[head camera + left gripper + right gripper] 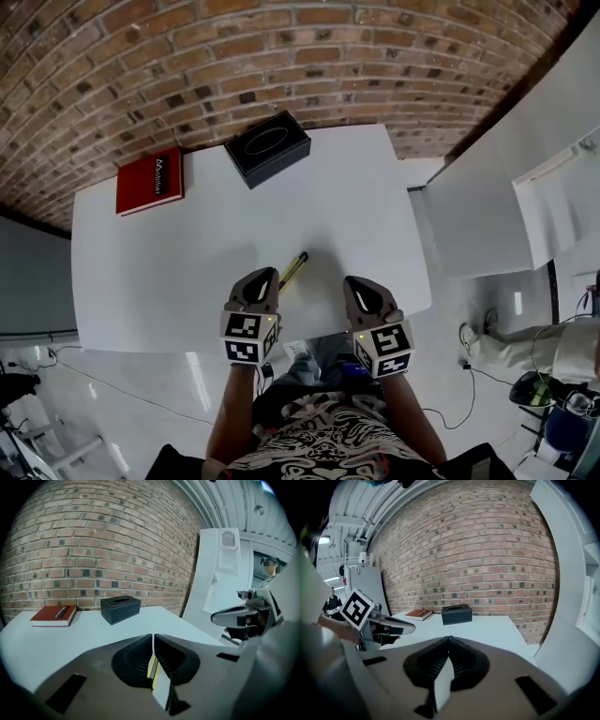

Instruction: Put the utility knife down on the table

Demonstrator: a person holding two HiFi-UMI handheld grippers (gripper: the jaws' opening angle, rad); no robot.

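Starting at the left gripper (pixel 153 637), we find its jaws drawn together, tips meeting. A sliver of yellow and black shows in the slit behind the tips; we cannot tell from that view whether it touches the pads. The right gripper (pixel 448 639) likewise has its jaws closed, and we see nothing between them.

From the head view, we record the utility knife (pixel 293 271) lying on the white table (pixel 187 262), just beside the left gripper's tip and between the two grippers, its far end angled away toward the right. Both grippers sit side by side near the table's front edge, each pointing across it.

Further out, we note a black tissue box (pixel 267 147) at the table's far edge and a red book (pixel 150 181) at the far left corner, well apart from the knife. A brick wall (pixel 281 56) stands behind the table.
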